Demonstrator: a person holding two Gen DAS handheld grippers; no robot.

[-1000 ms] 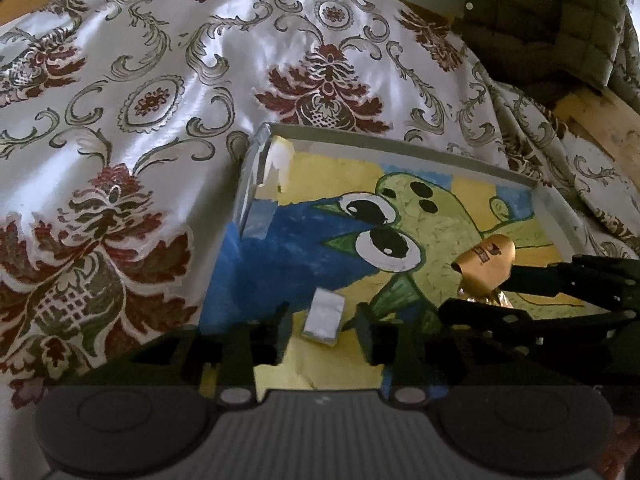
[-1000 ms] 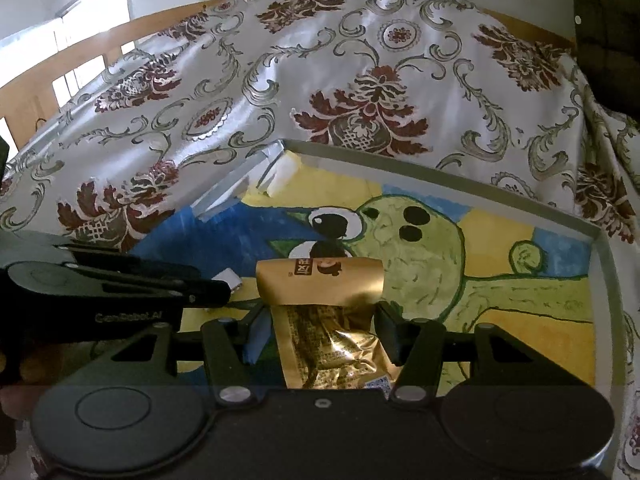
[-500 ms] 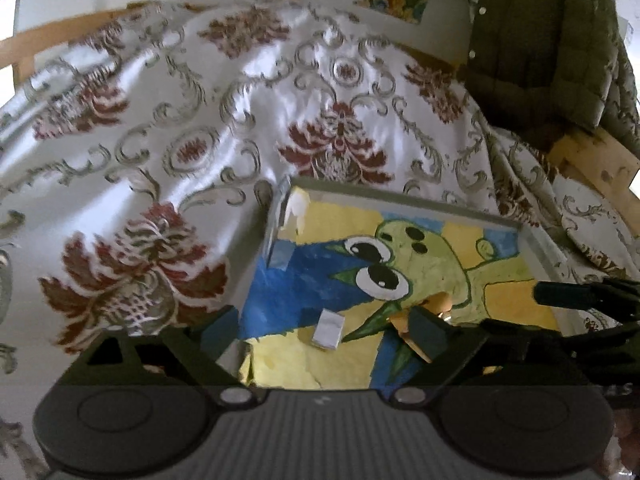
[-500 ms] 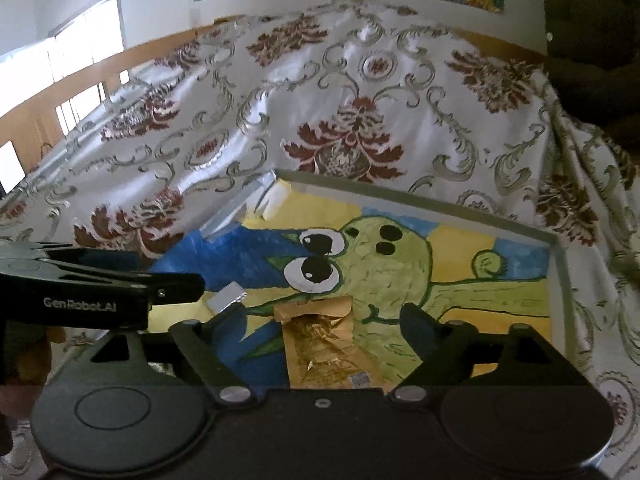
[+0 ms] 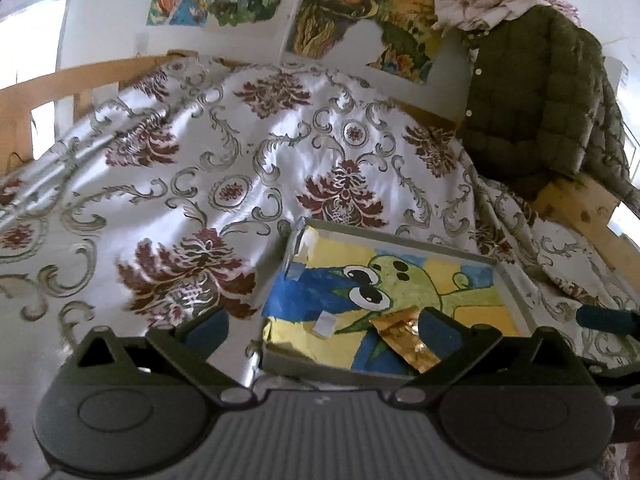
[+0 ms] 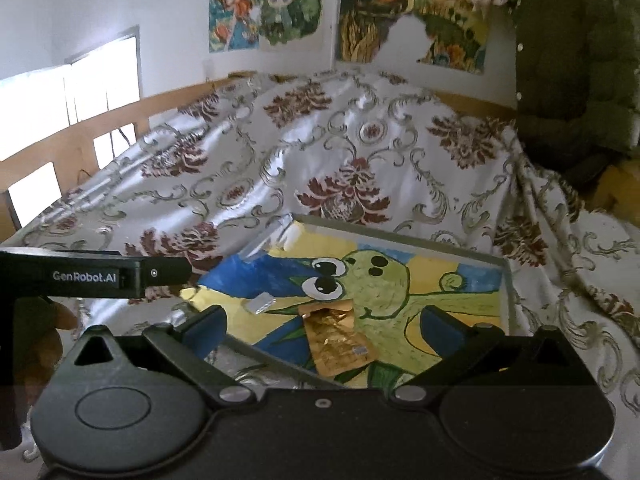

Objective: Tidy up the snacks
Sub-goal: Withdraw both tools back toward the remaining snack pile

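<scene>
- The left gripper [image 5: 322, 326] hangs above the near edge of the tray, its jaws spreading wide with nothing clamped between them; the blue-padded fingers [image 5: 204, 326] stand far apart.
- The right gripper [image 6: 322, 326] hovers over the same tray, its jaws likewise opening, the pads clear of the packet that lies below and between them.
- A gold foil snack packet [image 6: 338, 338] lies flat on the near part of the tray floor, over the painted green creature, touched by neither gripper.
- A small silver-white wrapped snack [image 6: 260, 303] rests just left of the gold packet, on the blue and yellow part of the painting, apart from it.
- The shallow grey-rimmed tray [image 6: 506, 280], its floor painted with a big-eyed green cartoon figure, sits on a white bedspread [image 6: 320, 140] patterned with dark red flowers and grey scrolls.
- In the right wrist view the left gripper's black body reaches in from the left edge, with part of a hand [image 6: 44, 340] behind it.
- Farther off, a wooden bed rail [image 6: 120, 120] runs along the left, an olive quilted jacket [image 6: 572, 60] hangs at the right, and colourful posters [image 6: 272, 8] cover the white far wall.
</scene>
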